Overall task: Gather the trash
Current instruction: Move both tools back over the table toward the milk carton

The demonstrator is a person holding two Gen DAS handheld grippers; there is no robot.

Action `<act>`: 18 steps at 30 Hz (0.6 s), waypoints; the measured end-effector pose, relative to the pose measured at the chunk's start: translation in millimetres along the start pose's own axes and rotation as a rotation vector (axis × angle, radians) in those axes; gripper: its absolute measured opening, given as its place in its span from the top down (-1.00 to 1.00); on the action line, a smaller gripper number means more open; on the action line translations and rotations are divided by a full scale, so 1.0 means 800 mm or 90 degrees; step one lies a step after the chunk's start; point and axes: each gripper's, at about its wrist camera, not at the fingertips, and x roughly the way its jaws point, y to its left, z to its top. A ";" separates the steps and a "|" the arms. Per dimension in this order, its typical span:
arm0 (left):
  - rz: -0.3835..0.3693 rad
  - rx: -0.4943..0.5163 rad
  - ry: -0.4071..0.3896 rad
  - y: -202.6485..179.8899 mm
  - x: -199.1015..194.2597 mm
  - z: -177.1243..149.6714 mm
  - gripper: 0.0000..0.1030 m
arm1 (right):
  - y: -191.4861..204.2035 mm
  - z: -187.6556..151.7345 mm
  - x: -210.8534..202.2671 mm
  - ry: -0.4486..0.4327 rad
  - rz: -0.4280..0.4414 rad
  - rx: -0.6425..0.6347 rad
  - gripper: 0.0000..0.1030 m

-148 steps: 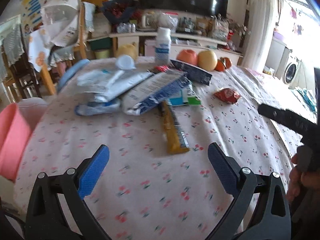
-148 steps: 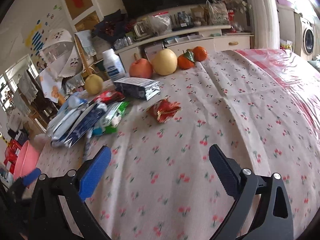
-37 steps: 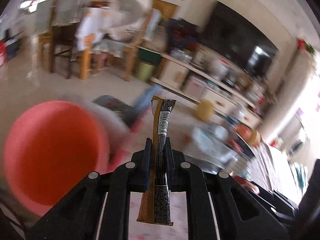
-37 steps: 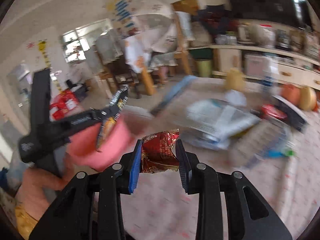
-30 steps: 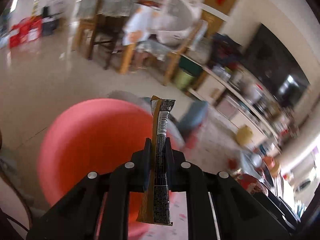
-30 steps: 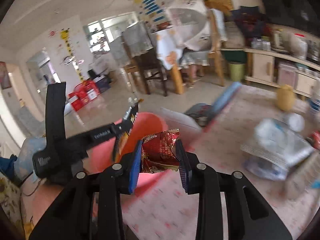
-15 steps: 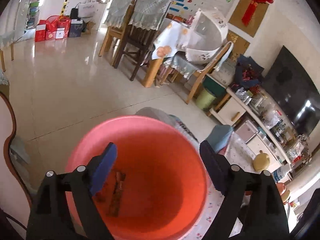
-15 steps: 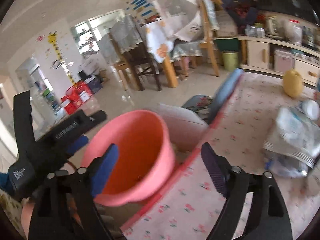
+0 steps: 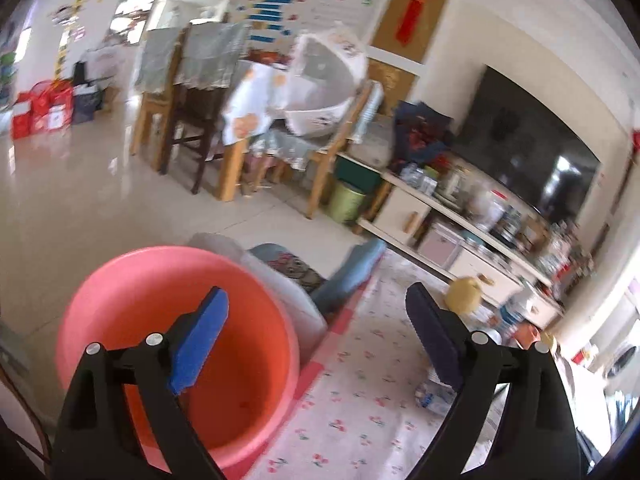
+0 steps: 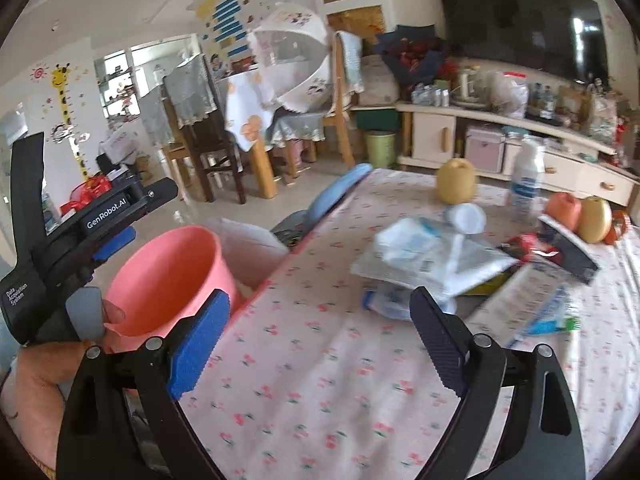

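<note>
A pink plastic bucket (image 9: 120, 280) stands beside the table's left edge; it also shows in the right wrist view (image 10: 168, 276). My left gripper (image 9: 316, 336) is open and empty, above the bucket's right rim. My right gripper (image 10: 320, 336) is open and empty over the cherry-print tablecloth (image 10: 320, 392). The left gripper also shows in the right wrist view (image 10: 116, 224), over the bucket. A pile of white and blue plastic wrappers (image 10: 432, 256) lies on the table ahead of the right gripper. A red wrapper (image 10: 528, 244) and a dark foil packet (image 10: 568, 248) lie behind it.
A yellow pear (image 10: 456, 180), a white bottle (image 10: 524, 180) and several fruits (image 10: 580, 212) stand at the table's far side. A blue-backed chair (image 10: 340, 192) is at the table's left edge. Dining chairs (image 9: 200, 120) and a TV cabinet (image 10: 500, 136) stand beyond.
Both grippers have opened and let go of their wrappers over the bucket. Both have since swung right, back toward the table.
</note>
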 end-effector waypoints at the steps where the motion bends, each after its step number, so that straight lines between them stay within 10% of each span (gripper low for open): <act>1: -0.006 0.015 0.001 -0.009 -0.001 -0.003 -0.77 | -0.007 -0.001 -0.007 -0.005 -0.008 0.002 -0.78; 18: -0.070 0.202 0.043 -0.149 0.007 -0.066 -0.78 | -0.116 -0.017 -0.068 -0.064 -0.120 0.046 -0.83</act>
